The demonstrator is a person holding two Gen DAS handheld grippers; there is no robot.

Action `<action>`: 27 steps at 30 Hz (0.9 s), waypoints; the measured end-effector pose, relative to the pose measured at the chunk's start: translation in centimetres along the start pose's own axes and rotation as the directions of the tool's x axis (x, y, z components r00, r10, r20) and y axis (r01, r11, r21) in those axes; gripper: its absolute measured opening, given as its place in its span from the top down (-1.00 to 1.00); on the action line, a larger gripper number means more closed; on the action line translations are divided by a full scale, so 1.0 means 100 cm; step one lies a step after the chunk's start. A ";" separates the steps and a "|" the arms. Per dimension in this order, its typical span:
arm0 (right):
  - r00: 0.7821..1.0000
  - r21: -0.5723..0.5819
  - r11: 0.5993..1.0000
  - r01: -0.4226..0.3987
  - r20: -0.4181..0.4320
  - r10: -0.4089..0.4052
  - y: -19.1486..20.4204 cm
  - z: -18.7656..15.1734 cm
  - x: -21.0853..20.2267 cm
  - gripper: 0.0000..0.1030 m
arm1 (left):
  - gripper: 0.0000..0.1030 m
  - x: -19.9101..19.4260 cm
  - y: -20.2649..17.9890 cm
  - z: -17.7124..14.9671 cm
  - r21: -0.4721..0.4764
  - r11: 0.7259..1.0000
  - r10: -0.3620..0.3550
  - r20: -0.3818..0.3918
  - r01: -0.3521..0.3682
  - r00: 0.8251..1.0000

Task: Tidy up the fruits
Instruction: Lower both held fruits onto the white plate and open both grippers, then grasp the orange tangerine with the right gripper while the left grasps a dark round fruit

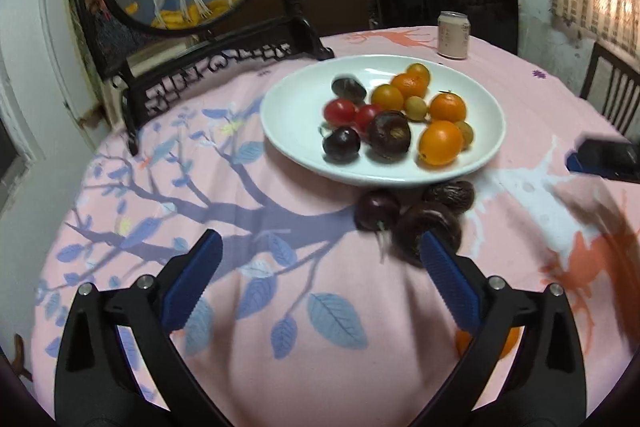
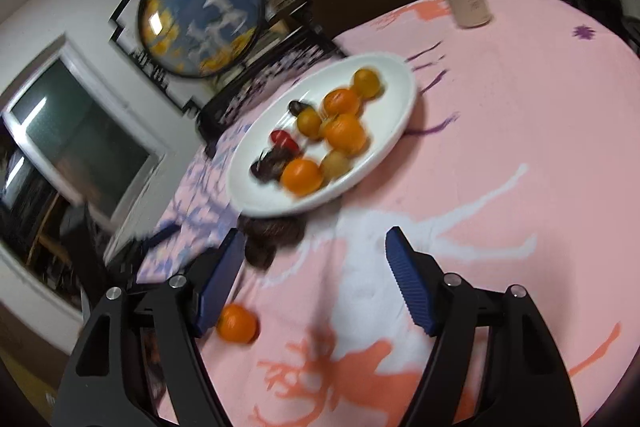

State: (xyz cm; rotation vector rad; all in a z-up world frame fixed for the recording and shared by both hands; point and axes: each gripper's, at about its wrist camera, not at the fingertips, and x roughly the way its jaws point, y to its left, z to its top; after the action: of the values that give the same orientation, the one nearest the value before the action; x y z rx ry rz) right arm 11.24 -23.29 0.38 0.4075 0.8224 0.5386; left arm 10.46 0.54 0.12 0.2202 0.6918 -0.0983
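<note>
The left tongs (image 1: 320,259) stand wide open above the pink tabletop (image 1: 320,347), and nothing is between the two blue pads. The right pad of it is just in front of a dark wrinkled fruit (image 1: 430,227); whether they touch cannot be told. Beside this fruit lie a dark plum (image 1: 376,209) and a second wrinkled fruit (image 1: 450,195), all three on the cloth just at the near rim of the white plate (image 1: 296,115). The plate carries oranges, small yellow fruits, red tomatoes and some dark fruits.

The right tongs (image 2: 316,267) are also open, less wide, and hold nothing; only the cloth shows between the pads. One loose orange (image 2: 237,323) lies on the tabletop just beside the left pad, outside the gap. A pale drink can (image 1: 453,35) stands on the tabletop beyond the plate.
</note>
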 end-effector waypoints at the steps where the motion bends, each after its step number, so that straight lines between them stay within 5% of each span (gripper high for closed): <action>1: 1.000 -0.031 1.000 -0.001 -0.016 0.000 0.007 -0.003 0.002 -0.43 | -0.96 0.000 0.003 0.000 -0.010 1.000 0.023 0.003 -0.023 1.000; 11: 0.977 -0.438 0.898 0.045 -0.167 -0.130 0.089 -0.055 0.046 -0.43 | -0.96 0.017 0.053 0.000 -0.250 0.968 -0.001 -0.084 -0.020 0.996; 17: 0.967 -0.518 0.852 0.075 -0.169 -0.188 0.105 -0.065 0.064 -0.43 | -0.96 0.013 0.040 0.001 -0.187 0.982 0.025 -0.068 -0.038 0.997; 19: 0.966 -0.508 0.858 0.071 -0.179 -0.186 0.102 -0.065 0.065 -0.20 | -0.96 0.012 0.035 0.001 -0.164 0.986 0.027 -0.067 -0.038 0.997; 20: 0.966 -0.500 0.864 0.067 -0.185 -0.182 0.100 -0.064 0.065 0.08 | -0.96 0.012 0.033 0.001 -0.155 0.987 0.022 -0.067 -0.032 0.998; 23: 0.968 -0.468 0.883 0.042 -0.198 -0.151 0.090 -0.058 0.058 0.26 | -0.96 0.011 0.022 0.000 -0.113 0.994 -0.008 -0.058 0.001 0.998; 27: 0.960 -0.435 0.881 0.186 -0.112 -0.258 0.064 -0.045 0.041 0.26 | -0.96 0.008 -0.001 -0.002 -0.020 0.999 -0.041 -0.036 0.040 0.999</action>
State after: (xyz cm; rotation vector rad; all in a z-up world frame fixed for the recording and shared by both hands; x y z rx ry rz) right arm 8.17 -15.13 -1.33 -0.1340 0.8739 0.5224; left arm 10.93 0.49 -0.55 0.1898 0.7336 -0.1263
